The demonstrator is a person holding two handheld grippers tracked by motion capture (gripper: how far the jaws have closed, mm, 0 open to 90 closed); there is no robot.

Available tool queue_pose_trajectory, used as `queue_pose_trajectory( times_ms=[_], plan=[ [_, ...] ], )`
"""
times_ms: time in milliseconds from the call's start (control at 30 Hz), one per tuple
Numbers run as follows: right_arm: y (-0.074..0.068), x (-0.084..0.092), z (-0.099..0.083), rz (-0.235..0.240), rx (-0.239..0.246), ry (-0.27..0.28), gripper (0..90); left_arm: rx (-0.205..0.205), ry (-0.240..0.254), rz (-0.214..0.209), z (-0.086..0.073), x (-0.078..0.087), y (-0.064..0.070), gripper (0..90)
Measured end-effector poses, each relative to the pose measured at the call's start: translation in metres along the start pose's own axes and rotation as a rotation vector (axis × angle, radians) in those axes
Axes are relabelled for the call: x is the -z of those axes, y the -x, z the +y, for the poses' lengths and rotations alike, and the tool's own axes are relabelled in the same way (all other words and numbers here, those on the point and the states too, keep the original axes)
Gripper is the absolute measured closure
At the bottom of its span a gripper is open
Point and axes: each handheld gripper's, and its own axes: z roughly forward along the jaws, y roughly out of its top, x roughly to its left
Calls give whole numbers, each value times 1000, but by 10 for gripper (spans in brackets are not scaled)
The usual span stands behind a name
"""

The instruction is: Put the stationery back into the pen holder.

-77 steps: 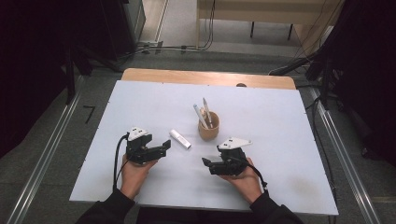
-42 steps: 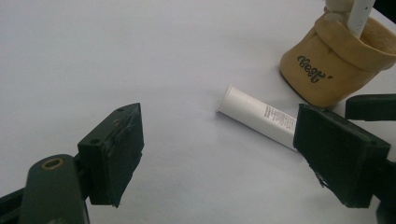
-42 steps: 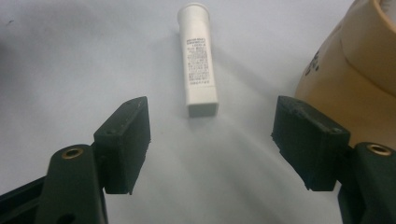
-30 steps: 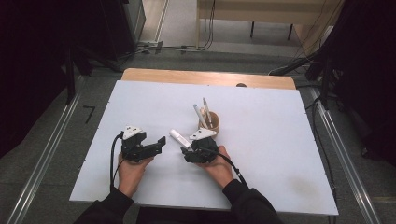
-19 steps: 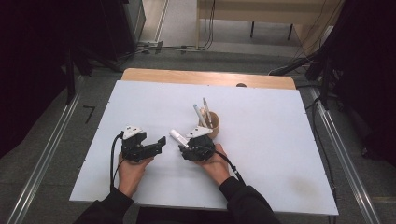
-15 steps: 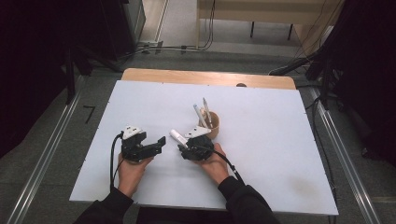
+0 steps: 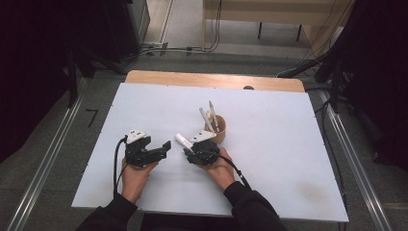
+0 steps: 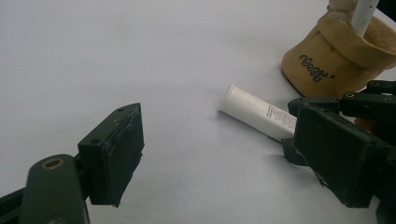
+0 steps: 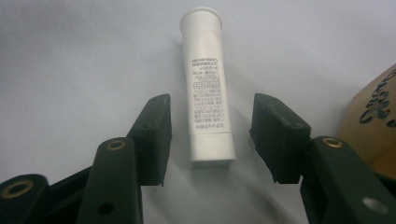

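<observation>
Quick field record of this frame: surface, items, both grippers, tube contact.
surface: white table
tube: white, printed, lying flat beside the pouch
pouch: tan, upright, pens standing in it
right gripper: jaws astride the tube's flat end, have just been closing, gaps still show on both sides
left gripper: open, nothing between jaws, aimed toward the tube
tube contact: pads not yet pressing; tube rests on the table
</observation>
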Motion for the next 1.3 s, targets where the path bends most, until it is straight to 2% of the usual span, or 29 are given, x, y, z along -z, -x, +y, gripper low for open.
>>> queue_pose_trajectory(
  times_ms=[333,600,867,967,1033,1300],
  plan=[
    [0,-1,1,11,-14,-13,503,-1,-2,1,0,-1,1,162],
    [0,-1,1,6,-12,-11,570,-1,-5,-2,0,-1,2,162],
    [0,-1,-1,0,-38,-6,648,-3,-3,-1,-1,-1,3,162],
    [0,-1,-1,-5,-27,0,666,-2,-3,-2,-1,-1,3,162],
    [0,-1,-1,-6,-41,-2,682,-1,0,-3,-1,0,3,162],
    [-2,-1,-1,-14,-26,0,690,3,-1,-2,-1,0,2,163]
  ],
)
